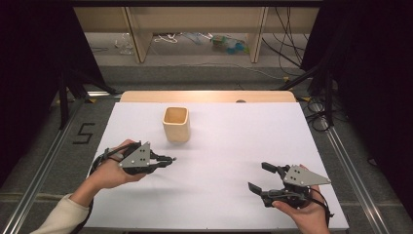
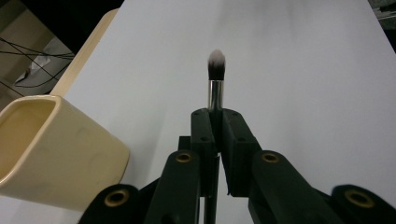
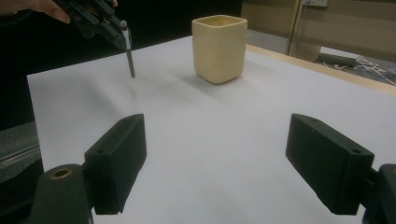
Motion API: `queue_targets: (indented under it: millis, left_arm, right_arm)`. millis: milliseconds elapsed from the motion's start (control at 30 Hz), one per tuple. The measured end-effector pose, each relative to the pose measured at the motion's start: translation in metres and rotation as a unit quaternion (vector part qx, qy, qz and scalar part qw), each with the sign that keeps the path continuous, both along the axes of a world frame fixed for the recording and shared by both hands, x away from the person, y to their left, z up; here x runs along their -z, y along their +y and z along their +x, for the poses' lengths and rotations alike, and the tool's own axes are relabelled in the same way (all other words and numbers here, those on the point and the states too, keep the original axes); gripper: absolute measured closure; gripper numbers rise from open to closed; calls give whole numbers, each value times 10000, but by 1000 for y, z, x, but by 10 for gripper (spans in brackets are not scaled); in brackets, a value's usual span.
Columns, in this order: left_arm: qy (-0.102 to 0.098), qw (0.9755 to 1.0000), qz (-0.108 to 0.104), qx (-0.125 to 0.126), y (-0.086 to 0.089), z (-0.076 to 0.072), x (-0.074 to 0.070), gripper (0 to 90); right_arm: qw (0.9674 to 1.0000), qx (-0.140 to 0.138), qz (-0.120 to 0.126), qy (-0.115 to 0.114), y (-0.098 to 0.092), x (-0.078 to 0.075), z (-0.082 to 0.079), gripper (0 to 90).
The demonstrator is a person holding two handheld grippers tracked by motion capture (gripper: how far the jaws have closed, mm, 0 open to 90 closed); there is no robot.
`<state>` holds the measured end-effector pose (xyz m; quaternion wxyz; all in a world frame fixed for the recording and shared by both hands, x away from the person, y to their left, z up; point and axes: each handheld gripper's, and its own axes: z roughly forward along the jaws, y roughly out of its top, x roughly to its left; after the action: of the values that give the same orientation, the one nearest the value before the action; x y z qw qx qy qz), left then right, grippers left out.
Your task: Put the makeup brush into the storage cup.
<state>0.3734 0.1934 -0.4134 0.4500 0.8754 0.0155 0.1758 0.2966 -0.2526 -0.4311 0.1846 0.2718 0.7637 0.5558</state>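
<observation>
Black claws with grey triangular plates, brass-ringed screws, cream sleeve

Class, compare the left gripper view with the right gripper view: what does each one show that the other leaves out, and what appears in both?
Left gripper view alone: the brush's bristle tip and silver ferrule, sticking out past the left gripper's closed black jaws, seen from behind them.

Right gripper view alone: the right gripper's own jaws, standing wide apart with nothing between them, the brush's dark handle end hanging below the left gripper, and a hand at the top left.

Both: the cream cup, the white table surface, and the brush.
</observation>
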Motion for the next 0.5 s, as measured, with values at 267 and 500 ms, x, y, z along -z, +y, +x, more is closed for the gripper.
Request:
queue_targets:
  millis: [267,500]
  left_arm:
    - [6,9999,-146,-42,0,0,-1,841]
    - [30,9997,-240,-89,1,1,-1,841]
  right_arm:
    - [10000,-19,47,-3,0,0,0,214]
    - [10000,17,39,-24,0,0,0,214]
